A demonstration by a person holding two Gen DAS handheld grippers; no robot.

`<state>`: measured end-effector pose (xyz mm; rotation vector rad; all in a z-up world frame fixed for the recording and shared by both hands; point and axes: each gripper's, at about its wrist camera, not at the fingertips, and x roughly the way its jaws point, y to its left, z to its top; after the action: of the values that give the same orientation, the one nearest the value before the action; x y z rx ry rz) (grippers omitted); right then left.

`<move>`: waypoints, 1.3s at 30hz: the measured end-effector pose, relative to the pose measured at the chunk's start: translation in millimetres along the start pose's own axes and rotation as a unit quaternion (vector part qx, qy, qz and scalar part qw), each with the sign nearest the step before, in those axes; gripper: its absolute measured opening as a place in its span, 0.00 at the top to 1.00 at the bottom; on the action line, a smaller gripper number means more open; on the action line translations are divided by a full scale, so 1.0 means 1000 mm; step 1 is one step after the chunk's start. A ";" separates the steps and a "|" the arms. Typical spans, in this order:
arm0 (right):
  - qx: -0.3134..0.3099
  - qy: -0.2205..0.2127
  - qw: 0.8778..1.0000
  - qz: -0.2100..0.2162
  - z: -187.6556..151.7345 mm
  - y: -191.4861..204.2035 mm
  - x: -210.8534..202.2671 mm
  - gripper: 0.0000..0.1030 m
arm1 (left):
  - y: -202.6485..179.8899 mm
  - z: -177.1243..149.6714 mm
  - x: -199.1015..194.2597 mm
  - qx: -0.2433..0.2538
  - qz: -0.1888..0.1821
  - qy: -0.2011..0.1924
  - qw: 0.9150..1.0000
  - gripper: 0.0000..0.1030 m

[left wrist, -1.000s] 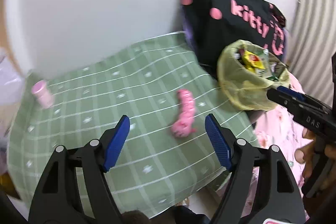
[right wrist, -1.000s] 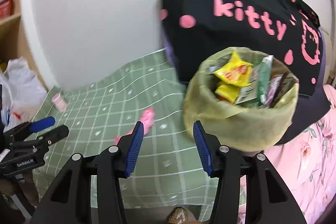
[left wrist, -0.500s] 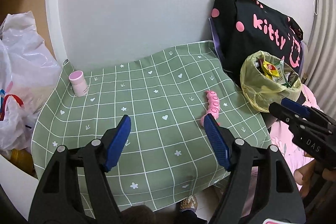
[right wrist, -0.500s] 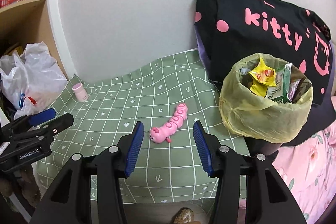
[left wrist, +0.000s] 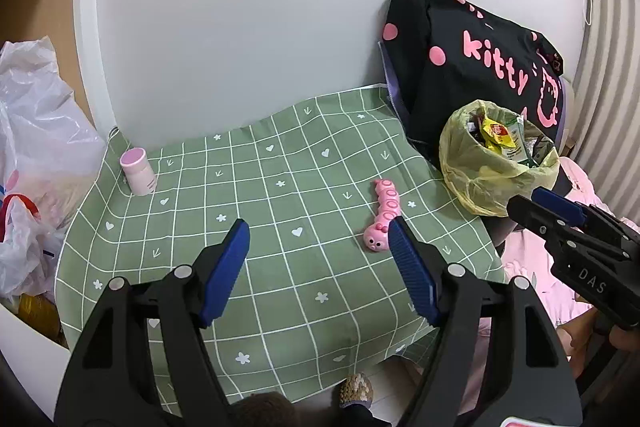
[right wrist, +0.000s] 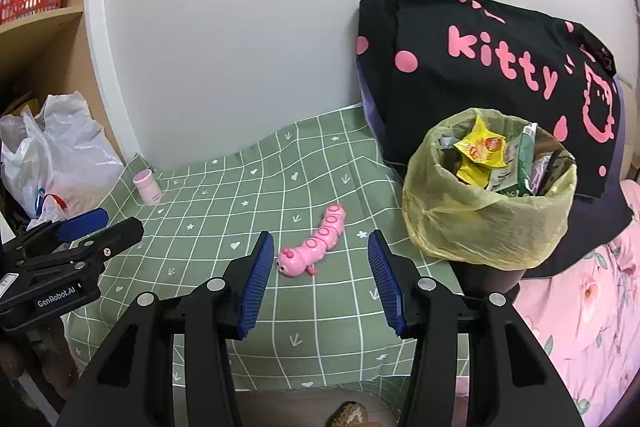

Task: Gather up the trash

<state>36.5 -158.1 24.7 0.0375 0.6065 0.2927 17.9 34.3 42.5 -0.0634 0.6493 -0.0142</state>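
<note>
Holding my left gripper and right gripper above the green checked cloth, both spread apart and empty. Beyond lies a pink caterpillar toy; farther right, the bag-lined trash bin stands packed with wrappers.

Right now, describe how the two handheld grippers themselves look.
Both are matte black plastic frames with silver screws at the pivots and two ribbed blue pads. The left gripper carries white "GenRobot.AI" lettering on its side, seen from the right wrist camera. The right gripper shows white "DAS" lettering in the left wrist view. No cables or sleeves are visible.
</note>
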 end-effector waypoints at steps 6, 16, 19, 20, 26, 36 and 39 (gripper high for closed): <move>0.008 -0.002 1.000 -0.006 -0.002 -0.006 -0.005 0.55 | -0.008 0.001 -0.002 0.010 -0.006 -0.003 1.000 0.34; 0.010 -0.007 1.000 -0.011 -0.001 -0.010 -0.011 0.55 | -0.015 0.004 -0.006 0.020 -0.012 -0.010 1.000 0.34; 0.011 -0.008 1.000 -0.011 -0.001 -0.011 -0.011 0.55 | -0.017 0.004 -0.006 0.022 -0.014 -0.009 1.000 0.34; 0.012 -0.008 1.000 -0.012 -0.001 -0.011 -0.011 0.55 | -0.017 0.003 -0.006 0.023 -0.015 -0.009 1.000 0.34; 0.014 -0.010 1.000 -0.018 -0.001 -0.013 -0.014 0.55 | -0.020 0.002 -0.005 0.027 -0.021 -0.006 0.999 0.34; 0.021 -0.017 0.999 -0.029 0.000 -0.017 -0.020 0.55 | -0.024 0.002 -0.007 0.032 -0.028 -0.009 0.999 0.34; 0.021 -0.018 0.999 -0.031 0.000 -0.017 -0.021 0.55 | -0.025 0.002 -0.008 0.032 -0.028 -0.009 0.999 0.34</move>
<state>24.4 -180.2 34.4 0.0634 0.5772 0.2190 13.0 10.1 50.2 -0.0189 0.6275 -0.0881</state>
